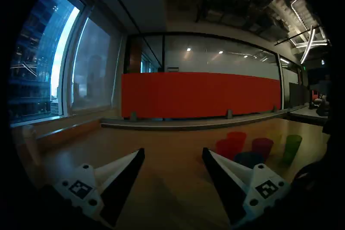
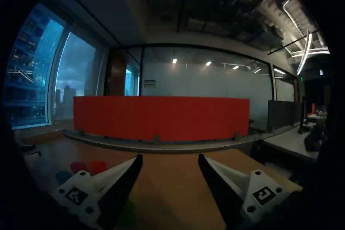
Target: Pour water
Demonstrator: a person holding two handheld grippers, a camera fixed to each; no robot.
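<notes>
Desk [image 1: 125, 141] of warm wood is stretching away to its far edge, where a red partition [image 1: 200, 95] is standing below glass walls [image 1: 220, 55]. The left gripper [image 1: 172, 154] is hanging above the desk with its fingers spread wide, gripping nothing; the right gripper [image 2: 169, 159] is gaping equally wide and empty. Cups [image 1: 226, 147] are sitting bunched on the desk well short of that far edge, just beyond the left gripper's right-hand finger: a green cup [image 1: 292, 146], a purple cup [image 1: 262, 146], a red cup [image 1: 236, 138] and a low blue cup [image 1: 249, 159] nearest the camera.

No text is readable (the small wall sign [image 2: 149, 84] is too blurred).
</notes>
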